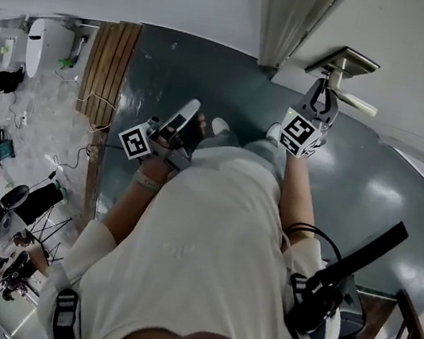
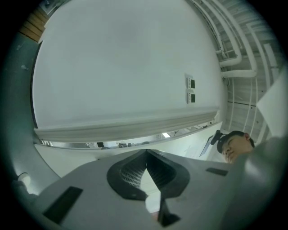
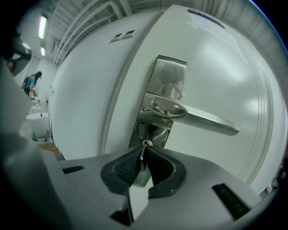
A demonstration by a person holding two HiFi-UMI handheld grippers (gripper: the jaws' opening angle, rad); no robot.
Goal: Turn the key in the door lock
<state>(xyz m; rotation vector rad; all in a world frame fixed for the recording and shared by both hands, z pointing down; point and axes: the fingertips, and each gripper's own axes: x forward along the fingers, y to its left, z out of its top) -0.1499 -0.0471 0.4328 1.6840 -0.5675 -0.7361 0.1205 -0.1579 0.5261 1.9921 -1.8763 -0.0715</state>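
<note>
Because the key (image 3: 144, 144) sits just under the lever handle (image 3: 198, 117), the right gripper (image 3: 143, 154) pinches it tight, ready to twist; the left gripper (image 2: 146, 155) hangs aside, closed, empty.

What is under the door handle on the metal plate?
A key sits below the door handle, pinched by the right gripper. The jaws cover most of it and the keyhole, so these cannot be seen.
</note>
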